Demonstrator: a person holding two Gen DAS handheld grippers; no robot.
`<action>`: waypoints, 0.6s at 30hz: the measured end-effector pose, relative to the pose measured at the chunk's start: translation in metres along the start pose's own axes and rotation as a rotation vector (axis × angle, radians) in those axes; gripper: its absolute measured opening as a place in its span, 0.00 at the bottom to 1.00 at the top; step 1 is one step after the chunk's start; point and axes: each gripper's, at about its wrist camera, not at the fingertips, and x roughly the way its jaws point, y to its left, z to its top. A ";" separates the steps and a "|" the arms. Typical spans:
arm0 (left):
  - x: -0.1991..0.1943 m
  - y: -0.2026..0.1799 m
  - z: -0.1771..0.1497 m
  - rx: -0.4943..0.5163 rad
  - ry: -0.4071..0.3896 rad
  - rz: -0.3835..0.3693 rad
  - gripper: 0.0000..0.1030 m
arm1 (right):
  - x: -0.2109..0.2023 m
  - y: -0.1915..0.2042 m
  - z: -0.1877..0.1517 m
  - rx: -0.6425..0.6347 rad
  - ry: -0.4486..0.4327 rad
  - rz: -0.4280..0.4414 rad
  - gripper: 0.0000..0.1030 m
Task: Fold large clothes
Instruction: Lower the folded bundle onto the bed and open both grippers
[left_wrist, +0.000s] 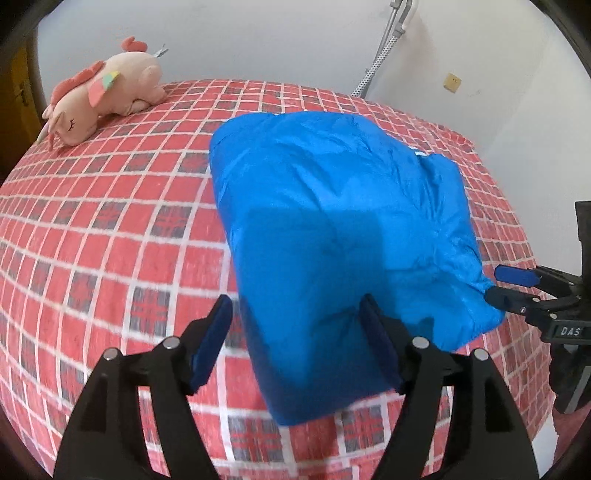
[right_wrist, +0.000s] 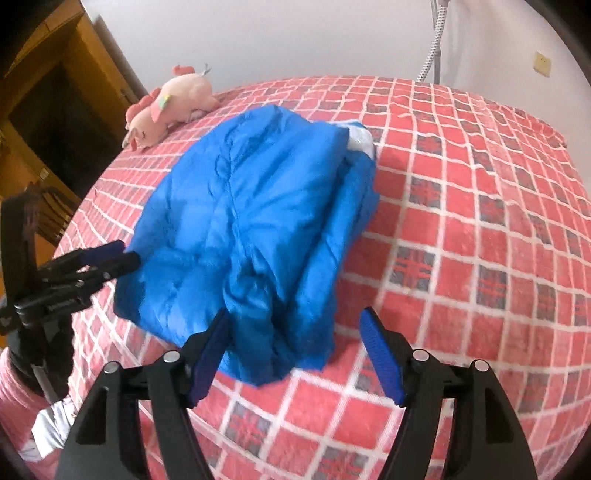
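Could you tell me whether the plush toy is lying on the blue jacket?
No, the plush toy lies apart from the blue jacket.

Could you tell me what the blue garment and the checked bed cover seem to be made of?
Blue garment: probably padded nylon or polyester, judging by its slight sheen, puffy bulk and fine crinkles. Checked bed cover: apparently matte woven cotton or flannel, with no shine.
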 end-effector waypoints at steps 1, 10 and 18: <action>0.001 0.000 -0.003 0.003 0.001 0.003 0.69 | 0.004 -0.003 -0.001 0.013 0.010 -0.006 0.70; 0.032 0.011 -0.016 -0.018 0.062 -0.017 0.75 | 0.042 -0.019 -0.010 0.098 0.085 -0.012 0.70; 0.010 0.007 -0.010 -0.028 0.094 0.029 0.77 | 0.004 -0.006 -0.013 0.114 0.057 -0.059 0.85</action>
